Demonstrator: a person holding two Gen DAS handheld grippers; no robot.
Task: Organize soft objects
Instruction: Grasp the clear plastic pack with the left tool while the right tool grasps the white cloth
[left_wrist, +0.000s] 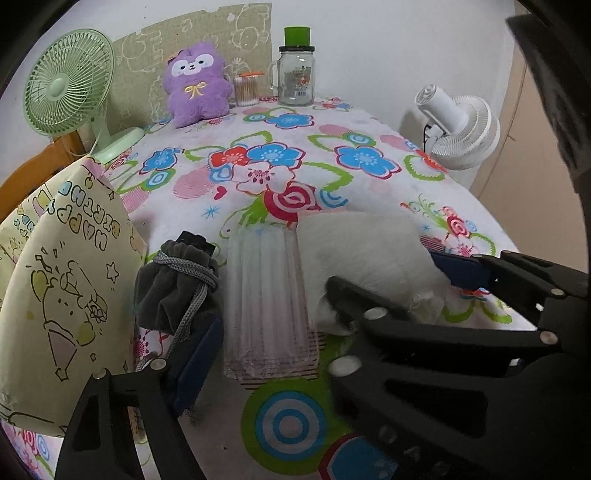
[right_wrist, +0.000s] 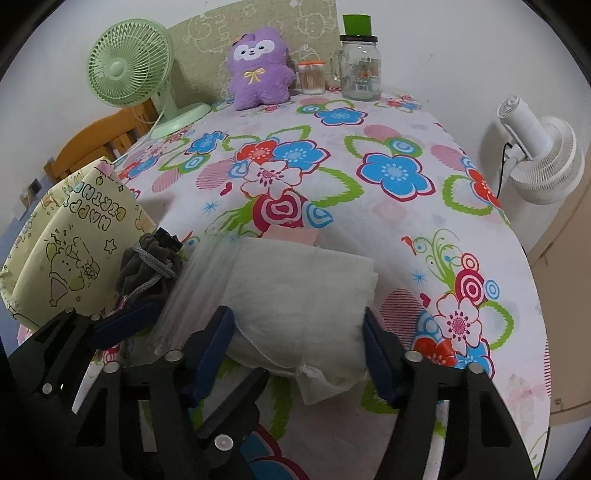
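- Right gripper (right_wrist: 299, 336) straddles the white pouch (right_wrist: 299, 291) at the near table edge, pads against its sides. It may squash out, I judge.
- Left gripper (left_wrist: 275, 325) stands apart around the clear bag (left_wrist: 266, 302); its finger could snag the grey pouch (left_wrist: 177, 288).
- Gift bag (right_wrist: 74, 258): contents hidden.
- Far jar (right_wrist: 360, 68) looks empty.

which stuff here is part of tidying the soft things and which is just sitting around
Job: white pouch, clear ribbed bag, grey drawstring pouch, yellow gift bag.
Lying about: green fan, white fan, glass jar, purple plush.
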